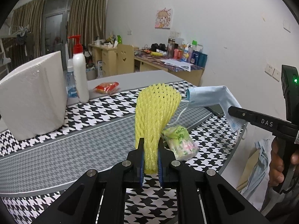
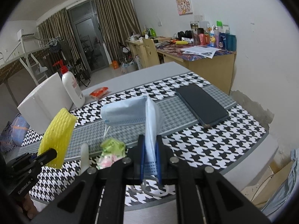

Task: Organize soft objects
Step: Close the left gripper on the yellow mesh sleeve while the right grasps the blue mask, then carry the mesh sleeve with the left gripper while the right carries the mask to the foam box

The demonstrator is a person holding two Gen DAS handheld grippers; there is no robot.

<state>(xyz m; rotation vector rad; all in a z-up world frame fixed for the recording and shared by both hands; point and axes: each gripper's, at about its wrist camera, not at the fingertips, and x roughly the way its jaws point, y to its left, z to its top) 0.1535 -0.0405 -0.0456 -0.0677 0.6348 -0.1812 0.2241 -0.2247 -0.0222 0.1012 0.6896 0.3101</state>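
My left gripper (image 1: pixel 151 141) is shut on a yellow foam fruit net (image 1: pixel 155 112) and holds it upright above the table; the net also shows at the left of the right wrist view (image 2: pixel 57 136). My right gripper (image 2: pixel 149 139) is shut on a folded light-blue face mask (image 2: pixel 130 112), held above the table. In the left wrist view the mask (image 1: pixel 207 97) hangs from the right gripper (image 1: pixel 231 112) at the right. A green tissue packet (image 1: pixel 180 141) lies on the houndstooth mat (image 1: pixel 74 145) below both, and shows in the right wrist view (image 2: pixel 112 151).
A white foam block (image 1: pixel 33 97), a white pump bottle (image 1: pixel 80 74) and a small blue bottle (image 1: pixel 70 85) stand at the left. A red snack packet (image 1: pixel 106 87) lies at the back. A black phone (image 2: pixel 201 104) lies on the right. A wooden desk (image 2: pixel 205 59) stands behind.
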